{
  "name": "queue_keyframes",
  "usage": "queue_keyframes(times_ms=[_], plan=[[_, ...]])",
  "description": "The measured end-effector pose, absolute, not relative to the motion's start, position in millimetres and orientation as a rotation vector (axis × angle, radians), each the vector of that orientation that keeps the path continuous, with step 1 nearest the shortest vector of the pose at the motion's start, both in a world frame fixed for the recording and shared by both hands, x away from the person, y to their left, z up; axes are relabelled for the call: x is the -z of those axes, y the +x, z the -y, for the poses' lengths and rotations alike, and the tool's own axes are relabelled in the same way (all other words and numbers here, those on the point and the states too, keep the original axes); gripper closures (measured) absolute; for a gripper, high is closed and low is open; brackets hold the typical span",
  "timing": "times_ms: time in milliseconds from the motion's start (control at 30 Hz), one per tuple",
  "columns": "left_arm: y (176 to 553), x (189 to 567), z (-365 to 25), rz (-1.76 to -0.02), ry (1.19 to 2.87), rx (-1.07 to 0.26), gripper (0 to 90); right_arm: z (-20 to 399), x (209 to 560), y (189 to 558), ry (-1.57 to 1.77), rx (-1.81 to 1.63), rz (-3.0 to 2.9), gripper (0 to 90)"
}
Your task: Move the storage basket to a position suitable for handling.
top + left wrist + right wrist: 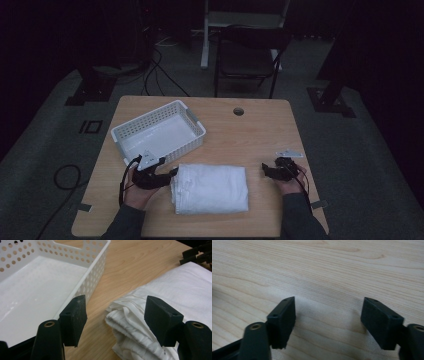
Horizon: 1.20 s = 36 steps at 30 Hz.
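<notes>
A folded white cloth lies on the wooden table near the front edge. My left gripper rests at the cloth's left end, open. In the left gripper view its jaws stand wide apart around the cloth's layered corner without touching it. My right gripper sits to the right of the cloth, a little apart from it, open. In the right gripper view its jaws hover low over bare wood.
A white perforated basket stands empty behind the left gripper, its near wall close to the left jaw. A round cable hole sits near the table's far edge. A chair stands beyond the table.
</notes>
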<state>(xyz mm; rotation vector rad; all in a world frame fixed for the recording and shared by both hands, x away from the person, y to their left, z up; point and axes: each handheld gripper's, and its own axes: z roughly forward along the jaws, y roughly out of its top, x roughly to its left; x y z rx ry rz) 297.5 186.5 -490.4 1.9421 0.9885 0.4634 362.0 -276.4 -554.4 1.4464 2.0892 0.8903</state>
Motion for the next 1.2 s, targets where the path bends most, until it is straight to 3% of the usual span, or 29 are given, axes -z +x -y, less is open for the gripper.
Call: queue_keyframes(times_ms=[267, 1200], plan=[[298, 491, -187, -0.992, 1.955, -0.5, 34.2, 270, 549, 357, 1.422, -0.935, -2.095, 36.3], [297, 474, -244, -1.299, 1.783, -0.726, 34.0, 261, 543, 351, 1.39, -0.975, -2.09, 36.5]])
